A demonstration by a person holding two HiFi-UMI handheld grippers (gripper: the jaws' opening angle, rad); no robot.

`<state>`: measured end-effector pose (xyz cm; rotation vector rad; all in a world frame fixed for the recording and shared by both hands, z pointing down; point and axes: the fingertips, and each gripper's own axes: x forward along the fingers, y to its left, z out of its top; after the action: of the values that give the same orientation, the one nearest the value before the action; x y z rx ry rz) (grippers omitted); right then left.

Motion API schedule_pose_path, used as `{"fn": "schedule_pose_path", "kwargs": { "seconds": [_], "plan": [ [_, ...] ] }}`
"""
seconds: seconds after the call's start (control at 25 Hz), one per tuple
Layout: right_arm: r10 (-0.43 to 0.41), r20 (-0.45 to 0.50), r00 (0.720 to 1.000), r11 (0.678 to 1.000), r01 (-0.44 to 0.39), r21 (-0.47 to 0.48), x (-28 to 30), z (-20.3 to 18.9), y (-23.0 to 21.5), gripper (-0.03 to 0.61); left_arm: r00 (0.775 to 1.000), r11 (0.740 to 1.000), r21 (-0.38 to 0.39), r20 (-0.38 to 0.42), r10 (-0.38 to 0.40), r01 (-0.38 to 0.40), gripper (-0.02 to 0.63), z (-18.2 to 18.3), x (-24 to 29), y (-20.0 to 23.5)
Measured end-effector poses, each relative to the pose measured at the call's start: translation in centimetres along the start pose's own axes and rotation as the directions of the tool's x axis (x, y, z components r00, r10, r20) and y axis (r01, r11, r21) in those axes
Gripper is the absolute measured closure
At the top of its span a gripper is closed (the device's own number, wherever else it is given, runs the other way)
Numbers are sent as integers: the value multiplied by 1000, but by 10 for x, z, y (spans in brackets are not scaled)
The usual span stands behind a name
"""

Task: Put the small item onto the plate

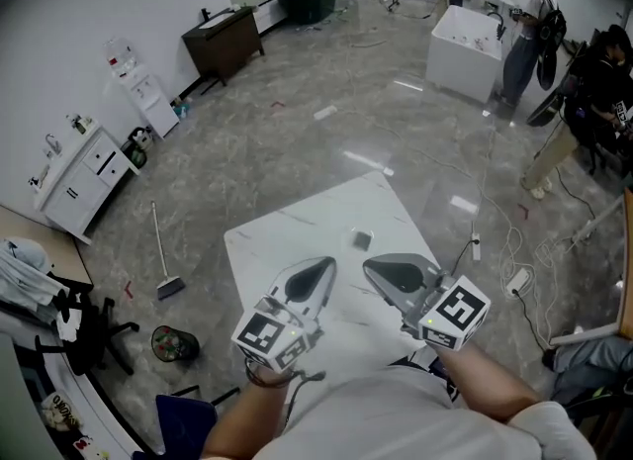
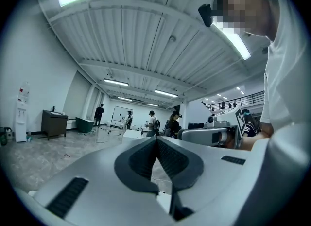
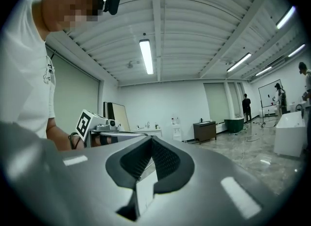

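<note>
We hold both hand-held grippers up over the near part of the white marble-patterned surface (image 1: 287, 235). They point level, side by side and close together. Our left hand-held gripper (image 1: 329, 264) has its jaws closed tip to tip with nothing between them. Its own view looks out across the room toward people standing far off. Our right hand-held gripper (image 1: 368, 266) is closed and empty too, its dark pads meeting at the front. Each gripper's own view catches the other gripper off to one side.

The small item (image 1: 362, 240) is a dark, squarish thing, and we cannot tell what it is at this size. It lies on the surface, well inside the edges. In the head view it shows just beyond the two gripper tips, and neither gripper touches it.

The surface stands on a grey polished floor (image 1: 297, 141). A broom (image 1: 163, 255) is to the left, and a round bin (image 1: 174, 343) is nearer us. A white cabinet (image 1: 87, 179) stands against the wall, with a dark desk (image 1: 224, 41) farther off. A person (image 1: 524, 38) stands beside a white tub (image 1: 465, 47). On the right there is a power strip (image 1: 517, 280) with cables.
</note>
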<state>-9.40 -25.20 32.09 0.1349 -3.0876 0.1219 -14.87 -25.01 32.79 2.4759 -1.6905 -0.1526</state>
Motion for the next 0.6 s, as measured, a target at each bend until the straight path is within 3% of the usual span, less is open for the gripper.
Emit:
{"fn": "schedule_pose_path", "kwargs": {
  "seconds": [0.24, 0.6],
  "plan": [
    [7, 28, 1000, 1000, -6, -23, -38, 20, 15, 577, 1000, 1000, 20, 26, -3, 3, 607, 12, 0, -52],
    [43, 34, 999, 999, -42, -17, -111, 26, 25, 577, 998, 998, 17, 30, 56, -56, 607, 9, 0, -123]
  ]
}}
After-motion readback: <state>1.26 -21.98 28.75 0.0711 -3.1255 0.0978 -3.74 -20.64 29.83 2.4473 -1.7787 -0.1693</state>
